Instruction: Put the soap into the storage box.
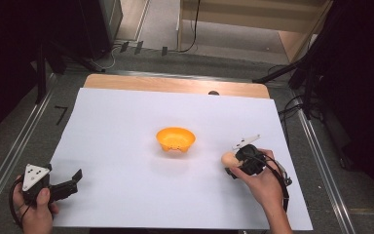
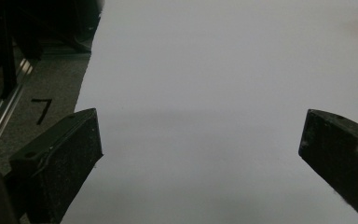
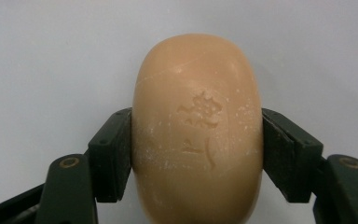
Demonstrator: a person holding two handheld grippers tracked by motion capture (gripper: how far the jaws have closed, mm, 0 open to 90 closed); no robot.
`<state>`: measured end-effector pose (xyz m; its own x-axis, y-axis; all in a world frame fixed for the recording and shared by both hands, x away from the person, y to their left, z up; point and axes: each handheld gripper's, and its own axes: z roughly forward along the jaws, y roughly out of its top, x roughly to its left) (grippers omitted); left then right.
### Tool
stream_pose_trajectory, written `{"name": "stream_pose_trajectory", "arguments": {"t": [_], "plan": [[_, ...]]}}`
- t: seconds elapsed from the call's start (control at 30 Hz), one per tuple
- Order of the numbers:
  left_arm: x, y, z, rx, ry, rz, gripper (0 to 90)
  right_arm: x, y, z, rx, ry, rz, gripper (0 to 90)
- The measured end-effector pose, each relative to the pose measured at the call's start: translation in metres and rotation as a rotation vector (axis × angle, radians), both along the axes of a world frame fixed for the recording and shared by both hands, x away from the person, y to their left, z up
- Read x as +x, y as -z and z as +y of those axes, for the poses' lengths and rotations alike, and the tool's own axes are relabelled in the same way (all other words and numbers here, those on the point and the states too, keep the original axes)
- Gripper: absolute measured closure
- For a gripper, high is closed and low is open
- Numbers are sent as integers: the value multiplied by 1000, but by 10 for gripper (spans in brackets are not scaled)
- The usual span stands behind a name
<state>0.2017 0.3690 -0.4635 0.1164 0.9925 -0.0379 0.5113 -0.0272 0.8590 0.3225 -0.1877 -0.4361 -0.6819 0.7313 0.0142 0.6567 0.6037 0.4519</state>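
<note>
White paper [image 1: 126,146] covers most of the wooden bench [image 1: 175,84], with grey floor and dark stands beyond its far edge.

From the high view, the right claw [image 1: 230,165] sits at the near right of the paper, held in the person's right hand [image 1: 260,183]. It is clamped on a tan oval bar of soap [image 1: 229,158], which pokes out from its tip toward the middle of the sheet. In the right gripper view the soap [image 3: 198,130] stands between the two black jaws, one pad pressing each of its long sides, and a stamped mark shows on its upper face. White paper lies under and beyond the bar; whether the bar touches the sheet or hangs just above it cannot be told.

An orange bowl [image 1: 175,138] stands on the paper ahead of the right claw and to its left, apart from the soap, with bare paper between them.

The left claw [image 1: 75,179] rests at the near left corner of the sheet in the person's left hand [image 1: 36,212], well apart from the bowl and from the other claw. Its jaws stand wide apart, as the left gripper view [image 2: 200,144] shows, with bare white paper between them. A black mark [image 2: 42,109] is drawn on the grey floor off to the left of that claw.
</note>
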Motion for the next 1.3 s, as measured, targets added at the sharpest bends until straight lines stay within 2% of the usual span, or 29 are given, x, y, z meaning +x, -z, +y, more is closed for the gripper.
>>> {"name": "stream_pose_trajectory", "arguments": {"t": [0.13, 0.3, 0.37, 0.43, 0.6, 0.67, 0.87, 0.9, 0.97, 1.07, 1.3], "plan": [[0, 0, 0, 0, -1, 1, 0, 5, -6, 6, 0, -37, -21, 333], [0, 0, 0, -2, 1, 1, 0, 13, -15, 10, 27, -81, -42, 333], [0, 0, 0, -2, 3, 2, 0, 17, -17, 12, 28, -107, -45, 333], [0, 0, 0, -1, 2, 2, 0, 19, -20, 15, 18, -140, -71, 333], [0, 0, 1, -4, -1, 3, 0, 24, -29, 24, 34, -196, -100, 334], [0, 0, 0, -3, 2, 4, 0, 28, -35, 28, 47, -236, -108, 333], [1, 0, 0, -2, 2, 7, 0, 39, -39, 33, 47, -298, -124, 333], [1, 0, 0, -2, 2, 6, 0, 42, -40, 36, 47, -332, -141, 333], [1, 0, 1, -2, 3, 7, 0, 43, -40, 38, 47, -343, -147, 333], [1, 0, 0, -3, 2, 6, 0, 48, -43, 47, 49, -395, -156, 333], [1, 0, 1, -3, 3, 7, 0, 55, -49, 58, 48, -451, -160, 333]]}}
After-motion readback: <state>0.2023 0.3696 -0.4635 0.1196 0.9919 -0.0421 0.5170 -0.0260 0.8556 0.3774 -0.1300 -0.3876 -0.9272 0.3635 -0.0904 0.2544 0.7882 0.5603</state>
